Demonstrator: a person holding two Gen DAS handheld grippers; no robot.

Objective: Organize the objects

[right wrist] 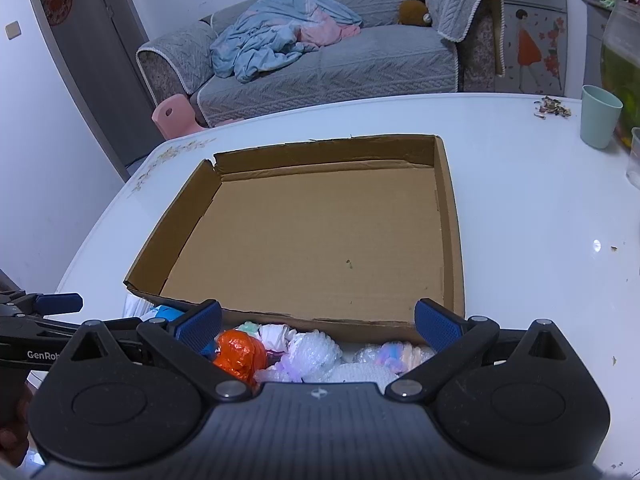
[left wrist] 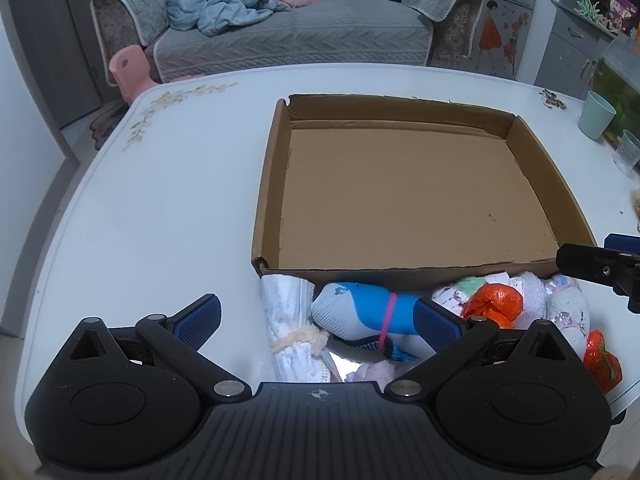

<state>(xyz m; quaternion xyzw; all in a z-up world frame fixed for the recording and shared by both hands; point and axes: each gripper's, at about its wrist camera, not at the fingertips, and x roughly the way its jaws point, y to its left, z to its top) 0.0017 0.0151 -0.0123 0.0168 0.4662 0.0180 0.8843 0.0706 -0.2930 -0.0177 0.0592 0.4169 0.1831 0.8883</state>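
An empty shallow cardboard box [left wrist: 404, 268] [right wrist: 336, 322] lies on the white table. In front of its near wall sits a heap of rolled socks and small bundles. My left gripper [left wrist: 318, 316] is open over a white rolled cloth [left wrist: 288, 312] and a blue and white sock roll [left wrist: 360, 312] tied with a pink band. An orange plastic bundle [left wrist: 494, 304] [right wrist: 240, 354] lies to the right of those. My right gripper [right wrist: 318, 326] is open above the orange bundle, a white bubbly bundle [right wrist: 316, 354] and a pastel roll [right wrist: 396, 354]. Each gripper shows at the edge of the other's view.
A mint green cup [left wrist: 596, 114] [right wrist: 600, 116] and a clear glass [left wrist: 628, 152] stand at the table's far right, beside a glass tank [right wrist: 622, 60]. Crumbs [right wrist: 554, 108] lie near the cup. A grey sofa [left wrist: 288, 32] with blankets and a pink stool [left wrist: 130, 68] stand beyond the table.
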